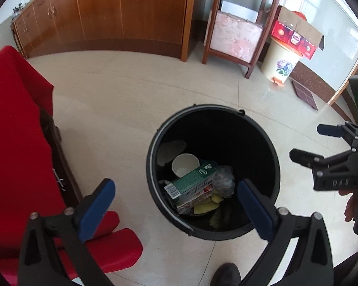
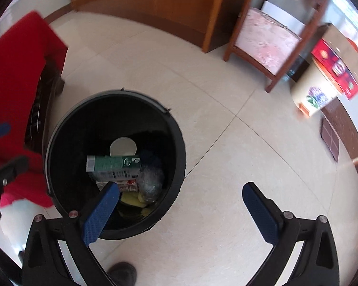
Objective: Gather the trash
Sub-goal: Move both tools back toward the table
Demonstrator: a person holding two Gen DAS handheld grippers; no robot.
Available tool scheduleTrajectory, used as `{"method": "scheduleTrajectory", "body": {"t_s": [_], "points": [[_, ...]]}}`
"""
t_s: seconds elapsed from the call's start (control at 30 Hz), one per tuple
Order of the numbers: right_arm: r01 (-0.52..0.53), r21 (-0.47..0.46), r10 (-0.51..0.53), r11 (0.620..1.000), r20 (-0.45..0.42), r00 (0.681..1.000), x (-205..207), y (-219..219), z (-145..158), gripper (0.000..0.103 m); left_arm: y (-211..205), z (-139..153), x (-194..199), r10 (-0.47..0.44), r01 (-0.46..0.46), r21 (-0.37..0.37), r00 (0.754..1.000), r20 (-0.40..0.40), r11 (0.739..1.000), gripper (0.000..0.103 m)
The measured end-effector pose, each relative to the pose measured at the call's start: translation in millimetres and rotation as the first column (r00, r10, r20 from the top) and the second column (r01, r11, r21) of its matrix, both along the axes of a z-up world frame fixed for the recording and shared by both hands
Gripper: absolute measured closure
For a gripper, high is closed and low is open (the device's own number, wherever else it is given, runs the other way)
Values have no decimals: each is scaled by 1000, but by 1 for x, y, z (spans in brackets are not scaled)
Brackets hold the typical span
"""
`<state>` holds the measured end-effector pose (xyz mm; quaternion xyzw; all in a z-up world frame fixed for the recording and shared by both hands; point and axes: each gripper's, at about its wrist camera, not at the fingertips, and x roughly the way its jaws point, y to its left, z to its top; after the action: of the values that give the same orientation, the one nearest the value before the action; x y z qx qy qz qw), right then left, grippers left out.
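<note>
While both grippers are hanging released over the bin, the drop-off step is looking finished.
The left gripper (image 1: 176, 197) and right gripper (image 2: 181, 202) are standing wide with nothing between their pads; the trash, a green carton (image 1: 191, 182), white cup (image 1: 185, 164) and crumpled plastic (image 1: 224, 181), is lying inside the black bin (image 1: 262, 143) on the tiled floor (image 1: 119, 109). Next, I judge, they are needing to look for any remaining litter.
</note>
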<state>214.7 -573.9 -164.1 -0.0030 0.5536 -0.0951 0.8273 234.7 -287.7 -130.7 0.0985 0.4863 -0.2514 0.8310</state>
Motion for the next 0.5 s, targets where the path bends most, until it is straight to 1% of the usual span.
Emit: {"method": "scheduleTrajectory", "body": {"t_s": [0.1,0.3,0.37,0.5], "points": [[36,22,-37,999,27,999,-4,3,13,0,4,16,-6,9,-8,-16,999,35,1000,0],[54,34,-57,998,107,993,-23,21,43,0,9,45,-20,13,-10,-29,994,105,1000,0],[56,39,-60,998,119,991,-28,21,47,0,13,51,-23,16,-13,-32,993,120,999,0],[74,44,-79,996,138,987,-36,18,53,0,18,61,-29,13,-11,-14,989,145,1000,0]]}}
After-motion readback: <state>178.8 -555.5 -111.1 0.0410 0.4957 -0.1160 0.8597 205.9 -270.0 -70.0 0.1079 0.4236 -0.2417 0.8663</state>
